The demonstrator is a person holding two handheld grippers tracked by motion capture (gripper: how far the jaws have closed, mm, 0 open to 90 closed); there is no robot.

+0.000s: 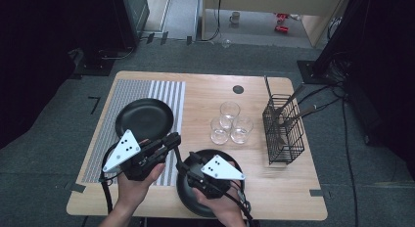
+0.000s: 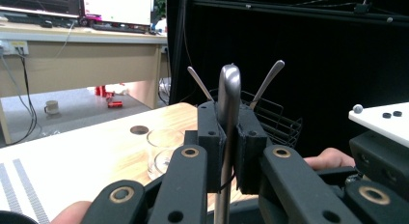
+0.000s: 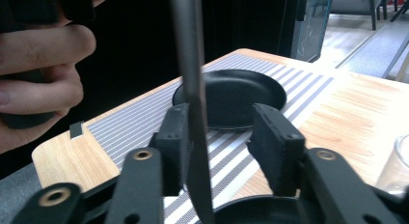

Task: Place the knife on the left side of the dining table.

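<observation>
Now | left gripper [image 2: 226, 137] clamps knife [image 2: 229, 96] | right gripper [image 3: 226, 137] wide around blade | handover underway, placing left

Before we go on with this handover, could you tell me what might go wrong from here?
The left gripper pinches only the thin handle of the utensil, so it could swivel or slip. The right gripper stands open around the blade; releasing early might drop it onto the plate. The glasses stand close by.
</observation>
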